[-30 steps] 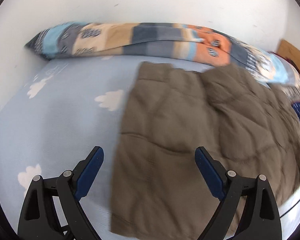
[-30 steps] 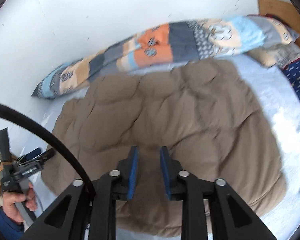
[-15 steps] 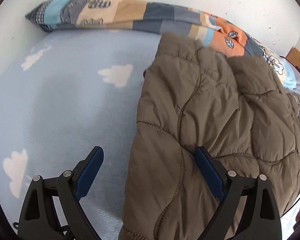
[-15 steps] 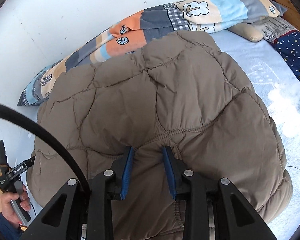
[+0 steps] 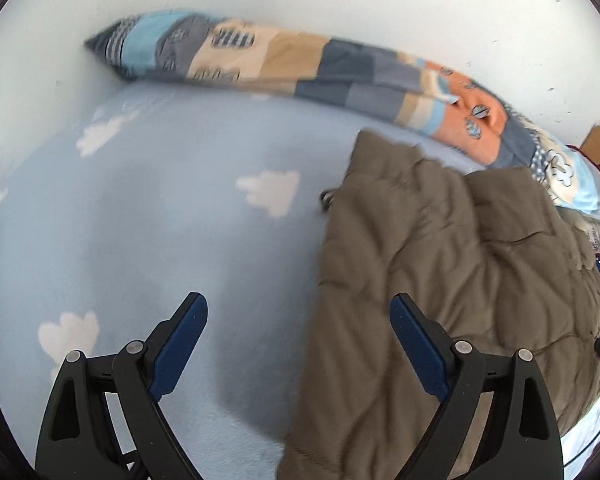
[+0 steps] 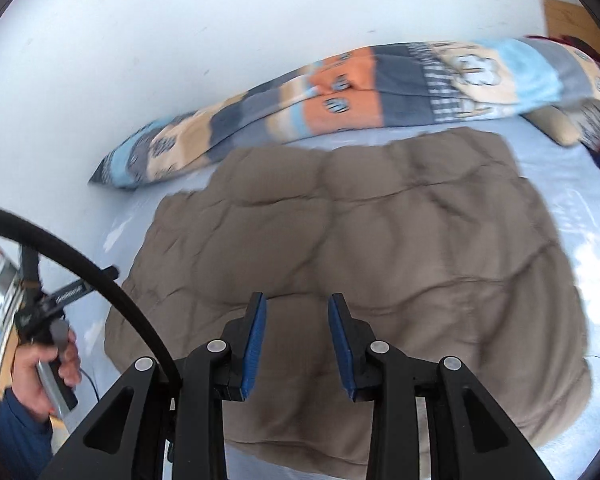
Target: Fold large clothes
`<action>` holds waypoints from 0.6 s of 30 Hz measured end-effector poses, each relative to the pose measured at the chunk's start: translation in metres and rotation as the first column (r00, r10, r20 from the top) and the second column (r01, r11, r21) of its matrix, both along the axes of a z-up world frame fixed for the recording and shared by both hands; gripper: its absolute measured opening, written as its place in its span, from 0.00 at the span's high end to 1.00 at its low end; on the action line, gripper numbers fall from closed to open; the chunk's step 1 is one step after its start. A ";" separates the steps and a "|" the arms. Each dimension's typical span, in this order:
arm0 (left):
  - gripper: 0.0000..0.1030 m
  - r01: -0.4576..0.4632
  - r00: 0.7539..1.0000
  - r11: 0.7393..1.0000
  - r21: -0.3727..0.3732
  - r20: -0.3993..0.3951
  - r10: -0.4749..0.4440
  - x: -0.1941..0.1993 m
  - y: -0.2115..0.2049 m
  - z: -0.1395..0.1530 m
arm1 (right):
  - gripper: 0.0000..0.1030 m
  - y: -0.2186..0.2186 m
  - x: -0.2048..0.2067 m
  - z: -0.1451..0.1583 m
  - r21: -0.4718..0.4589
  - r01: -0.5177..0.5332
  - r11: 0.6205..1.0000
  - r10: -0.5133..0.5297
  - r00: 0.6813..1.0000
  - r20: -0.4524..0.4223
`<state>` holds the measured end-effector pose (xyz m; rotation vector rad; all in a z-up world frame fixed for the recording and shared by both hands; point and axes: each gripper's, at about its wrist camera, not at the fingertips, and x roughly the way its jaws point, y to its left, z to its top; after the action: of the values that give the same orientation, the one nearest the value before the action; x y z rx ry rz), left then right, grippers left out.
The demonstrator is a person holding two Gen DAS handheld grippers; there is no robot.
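- Two grippers hover over one brown quilted puffy garment (image 6: 340, 248) that lies spread on the pale blue cloud-print bed sheet (image 5: 148, 216); neither holds it, so I judge this a pause between folds, with the grippers being placed for a fresh grasp.
- Left gripper (image 5: 298, 320): jaws wide apart and empty. The garment's long edge runs up just inside its right-hand finger, and bare sheet lies below its left-hand finger.
- Right gripper (image 6: 296, 314): jaws narrowly parted, nothing between the pads; the garment lies below and ahead of the fingertips, its far edge close to the long patchwork pillow (image 6: 340, 92) against the wall.
- Next move, as I judge it: each gripper should drop onto an edge or corner, pinch the thick padding fully, then carry it across; the slippery fill may slide out of a shallow bite.
- Pose: both grippers tilt downward toward the bed. The person's left hand (image 6: 48, 364), blue-sleeved, grips its handle, seen low on the left of the right wrist view.
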<state>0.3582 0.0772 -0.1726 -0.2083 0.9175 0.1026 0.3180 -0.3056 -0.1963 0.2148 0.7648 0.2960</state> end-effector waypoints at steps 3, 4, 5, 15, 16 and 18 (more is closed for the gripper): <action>0.10 0.021 0.999 1.000 0.006 -0.046 -0.021 0.003 0.000 -0.012 | 0.63 0.019 0.003 -0.015 -0.030 -0.038 0.999 0.037 0.999 -0.039; 0.10 0.027 0.999 1.000 0.008 -0.047 -0.026 0.003 -0.001 -0.013 | 0.62 0.022 0.004 -0.020 -0.051 -0.041 0.998 0.039 0.998 -0.040; 0.10 0.034 0.999 0.999 0.010 -0.042 -0.034 0.002 -0.003 -0.011 | 0.62 0.024 0.004 -0.023 -0.062 -0.046 0.997 0.043 0.998 -0.045; 0.10 0.073 0.991 0.985 0.156 0.095 -0.089 -0.022 -0.042 0.035 | 0.62 -0.014 -0.019 0.012 0.084 0.005 0.996 -0.011 0.997 0.070; 0.10 0.083 0.987 0.977 0.196 0.117 -0.107 -0.027 -0.052 0.041 | 0.62 -0.019 -0.022 0.015 0.100 0.009 0.995 -0.017 0.997 0.077; 0.10 0.100 0.980 0.965 0.243 0.143 -0.137 -0.033 -0.066 0.048 | 0.62 -0.029 -0.027 0.019 0.134 0.024 0.991 -0.036 0.995 0.088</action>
<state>0.3252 0.0117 -0.1244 0.0583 0.7491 0.0811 0.2911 -0.3344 -0.1777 0.3360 0.6520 0.3266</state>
